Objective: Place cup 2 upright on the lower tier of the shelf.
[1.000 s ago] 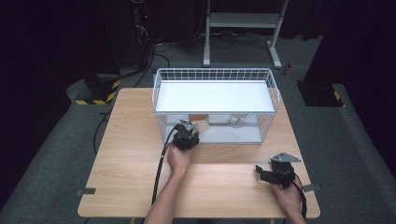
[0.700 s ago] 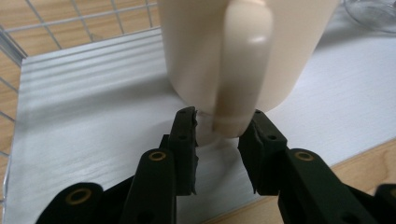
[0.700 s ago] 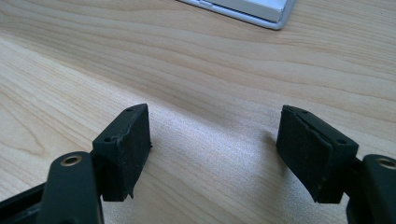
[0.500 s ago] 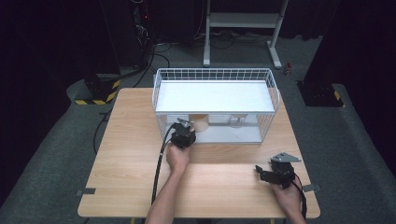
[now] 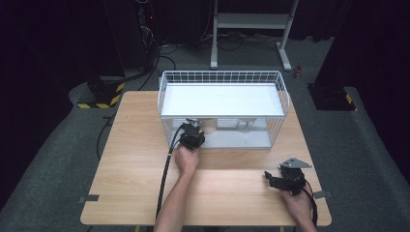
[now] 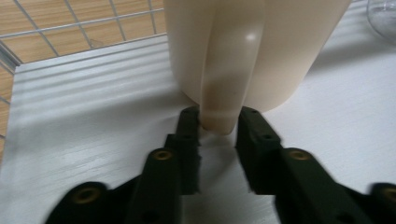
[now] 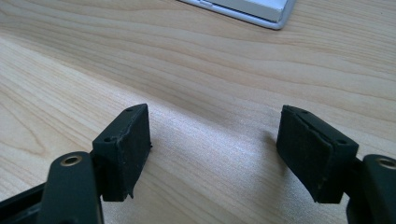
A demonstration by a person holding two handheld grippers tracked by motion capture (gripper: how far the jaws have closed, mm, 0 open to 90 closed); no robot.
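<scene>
The left hand-held gripper (image 6: 218, 123) reaches into the lower level of the white wire rack (image 5: 285, 104), where a cream mug (image 6: 261, 46) stands upright on the rack's white floor panel (image 6: 84, 116). Its jaws are closed on the mug's handle (image 6: 226, 79), one pad against each side. A clear glass item, too cropped to identify, sits at the far edge. The right hand-held gripper (image 7: 215, 149) rests low over the wooden tabletop (image 5: 130, 159), well apart from the rack, jaws spread wide with nothing between them.
</scene>
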